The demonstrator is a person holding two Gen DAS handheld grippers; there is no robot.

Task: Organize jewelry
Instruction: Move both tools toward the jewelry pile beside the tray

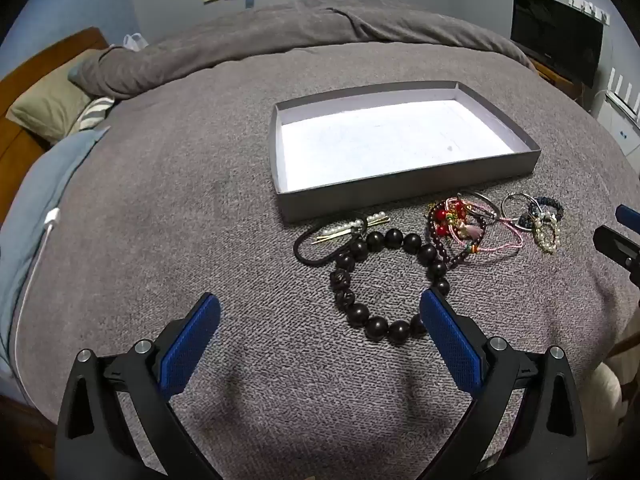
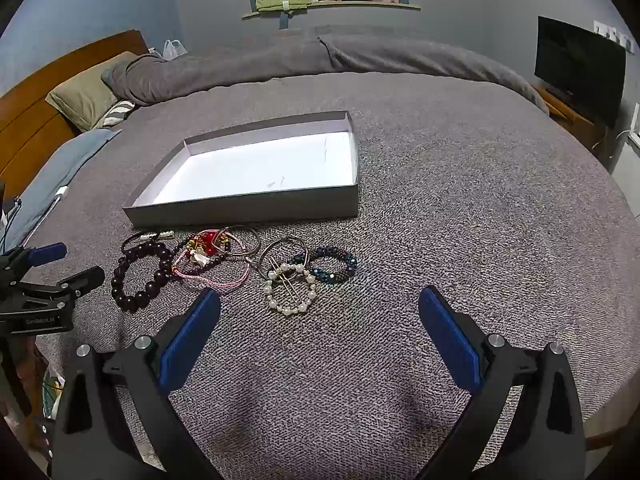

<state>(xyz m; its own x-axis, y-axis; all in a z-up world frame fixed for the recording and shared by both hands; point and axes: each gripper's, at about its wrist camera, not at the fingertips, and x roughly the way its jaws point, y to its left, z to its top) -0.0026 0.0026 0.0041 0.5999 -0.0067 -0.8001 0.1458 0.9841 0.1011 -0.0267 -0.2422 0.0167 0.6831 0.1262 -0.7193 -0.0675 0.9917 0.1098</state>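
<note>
Both grippers spread wide, nothing held: left gripper point(image 1: 320, 312) hovering over grey blanket point(image 1: 180, 200), right gripper point(image 2: 320, 308) likewise. Jewelry strewn on blanket just in front of shallow grey box point(image 1: 400, 184), white inside. Left wrist view: dark wooden bead bracelet point(image 1: 384, 280) at 1 o'clock off the fingertips, right blue pad point(image 1: 444, 320) overlapping its edge; black hair tie with pearl pins point(image 1: 340, 232) at 12; red-and-pink cord bundle point(image 1: 468, 228) at 2. Right wrist view: pearl bracelet point(image 2: 290, 290) at 11, blue bead bracelet point(image 2: 332, 266) at 12, metal bangles point(image 2: 280, 256) between.
</note>
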